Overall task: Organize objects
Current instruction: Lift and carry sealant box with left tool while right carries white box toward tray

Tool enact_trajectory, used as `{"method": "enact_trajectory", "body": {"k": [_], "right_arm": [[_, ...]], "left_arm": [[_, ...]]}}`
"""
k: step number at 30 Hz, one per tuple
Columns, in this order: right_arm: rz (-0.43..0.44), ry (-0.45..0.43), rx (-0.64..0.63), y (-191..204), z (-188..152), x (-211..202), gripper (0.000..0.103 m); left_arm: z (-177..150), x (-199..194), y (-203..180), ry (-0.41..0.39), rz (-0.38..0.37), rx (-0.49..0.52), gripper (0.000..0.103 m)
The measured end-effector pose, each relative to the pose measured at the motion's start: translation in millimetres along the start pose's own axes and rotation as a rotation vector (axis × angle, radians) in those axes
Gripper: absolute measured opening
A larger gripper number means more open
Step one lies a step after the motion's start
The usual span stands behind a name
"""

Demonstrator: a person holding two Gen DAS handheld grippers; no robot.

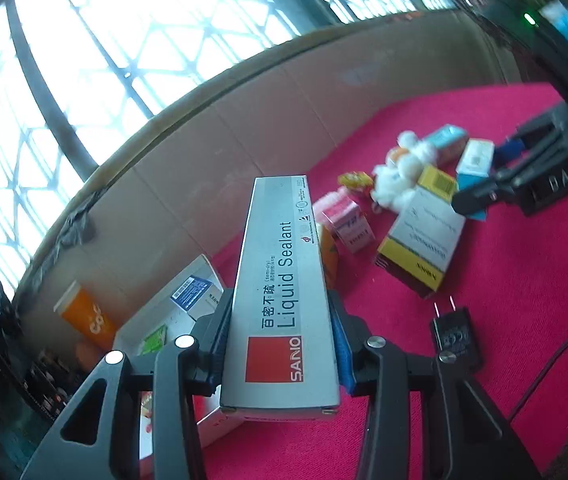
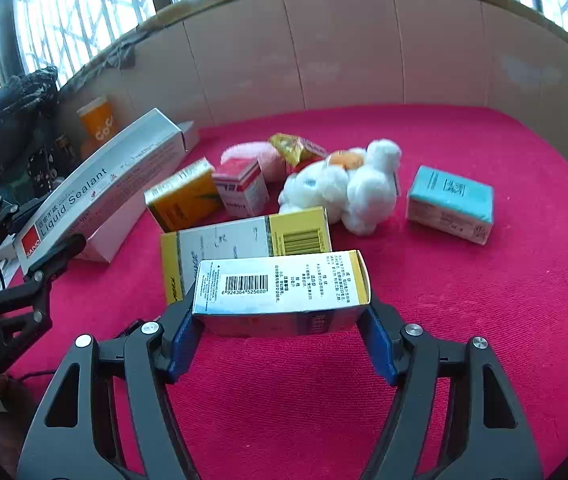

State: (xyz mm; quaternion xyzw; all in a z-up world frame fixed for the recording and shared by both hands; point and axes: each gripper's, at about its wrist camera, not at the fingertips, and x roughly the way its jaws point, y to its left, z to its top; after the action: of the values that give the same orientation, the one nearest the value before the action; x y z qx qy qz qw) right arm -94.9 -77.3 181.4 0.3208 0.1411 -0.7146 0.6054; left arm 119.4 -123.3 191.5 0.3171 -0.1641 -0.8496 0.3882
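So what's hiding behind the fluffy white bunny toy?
Behind the white plush toy a crinkly yellow-and-red snack packet pokes out, with something fluffy and pink beside it. The toy covers the packet's lower part, so anything tucked lower behind stays hidden.

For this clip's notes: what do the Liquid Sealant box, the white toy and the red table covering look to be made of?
Liquid Sealant box: likely thin printed cardboard with a silvery, slightly glossy finish; sharp folded edges and an end flap show.
White toy: plush fabric, probably stuffed; its surface is fluffy and matte.
Red table covering: looks like felt or short-pile cloth; matte with a fine nap, exact fibre unclear.
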Motion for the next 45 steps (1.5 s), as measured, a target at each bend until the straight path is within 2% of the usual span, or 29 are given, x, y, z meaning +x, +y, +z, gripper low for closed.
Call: {"method": "enact_trajectory", "body": {"k": [6,12,28,45], "right_arm": [[-0.001,-0.069,0.021,12.1,12.2,-16.6,0.070],[-0.001,-0.103,0.024,17.6,19.5,-29.1,0.070],[0.026,-0.113,0.011,35.5,35.0,-34.6,0.070],[0.043,-0.094,-0.100,89.2,55.3,-19.2,0.070]], "left_arm": [[3.9,-2.5,17.0,-0.027,-0.013,-0.123,0.043],[0.4,-9.9,30.2,-0.048,-0.011,-0.177,0.043],[-7.1,-16.7,62.6,-0.061,0.037,-0.261,0.043],[-36.0,-18.4,111.2,-0.058,0.108,-0.387,0.043]]}}
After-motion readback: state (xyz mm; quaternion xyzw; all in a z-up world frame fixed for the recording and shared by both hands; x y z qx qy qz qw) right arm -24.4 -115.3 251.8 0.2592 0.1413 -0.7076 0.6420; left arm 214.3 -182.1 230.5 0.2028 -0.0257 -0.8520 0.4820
